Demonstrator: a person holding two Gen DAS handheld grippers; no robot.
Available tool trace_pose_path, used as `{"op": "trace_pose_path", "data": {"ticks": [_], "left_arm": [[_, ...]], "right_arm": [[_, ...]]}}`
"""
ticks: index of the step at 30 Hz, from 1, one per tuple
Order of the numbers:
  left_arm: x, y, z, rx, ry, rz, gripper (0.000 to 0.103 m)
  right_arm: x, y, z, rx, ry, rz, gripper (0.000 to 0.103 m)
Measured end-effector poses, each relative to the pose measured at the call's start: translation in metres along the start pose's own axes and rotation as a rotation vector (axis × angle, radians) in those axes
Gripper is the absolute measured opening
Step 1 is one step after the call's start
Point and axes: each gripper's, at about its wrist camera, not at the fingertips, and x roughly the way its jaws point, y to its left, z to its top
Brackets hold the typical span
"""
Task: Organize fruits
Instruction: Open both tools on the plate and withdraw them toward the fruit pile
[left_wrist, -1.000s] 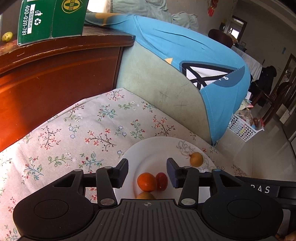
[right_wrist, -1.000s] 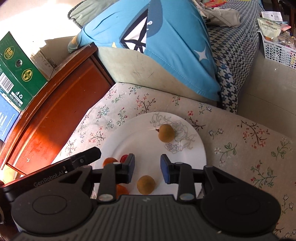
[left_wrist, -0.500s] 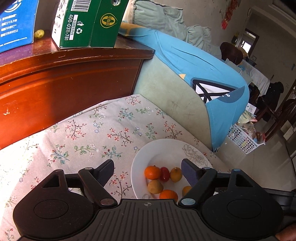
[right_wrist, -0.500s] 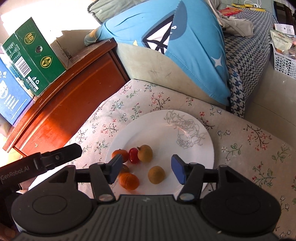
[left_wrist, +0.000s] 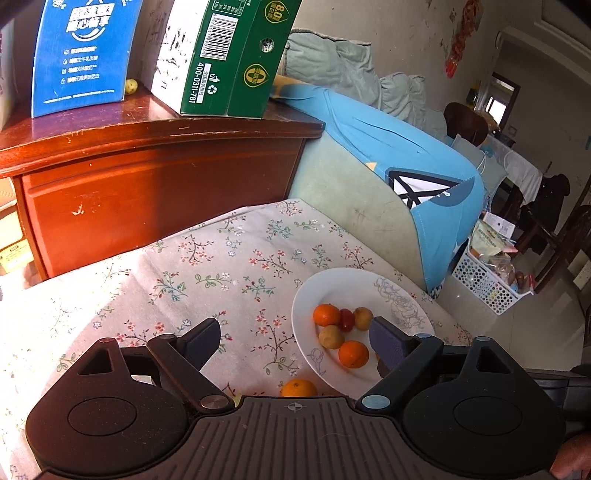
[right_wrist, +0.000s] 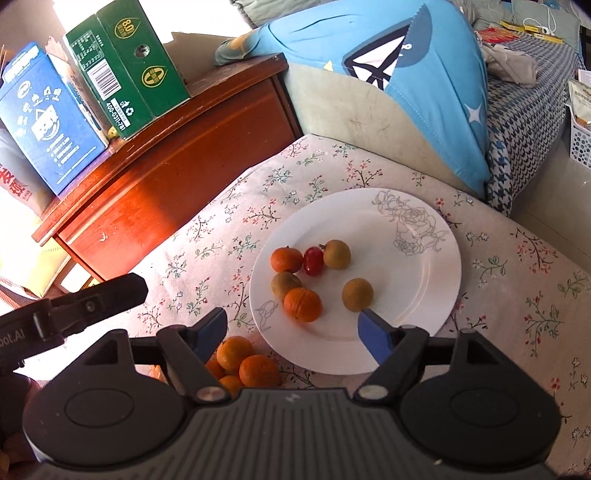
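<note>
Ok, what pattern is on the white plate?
A grey line-drawn rose on the plate; right wrist view shows it best.

1. The far half of the white plate lies bare, so a gripper could come down there freely.
2. On the plate's near left part six small fruits crowd together; the lone brown one sits apart.
3. A pile of oranges blocks the floral cloth just beside the plate's near-left rim.
4. The wooden cabinet walls off the left; the blue cushion closes the far side.
5. Cloth right of the plate is open.
</note>
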Motion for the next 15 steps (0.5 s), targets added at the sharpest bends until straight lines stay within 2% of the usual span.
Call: {"op": "trace_pose_path", "data": {"ticks": [15], "left_arm": [[-0.026, 0.028, -0.026, -0.021, 0.006, 0.057, 0.089]], "right_arm": [[-0.014, 0.013, -0.043, -0.012, 0.017, 0.024, 0.078]]}}
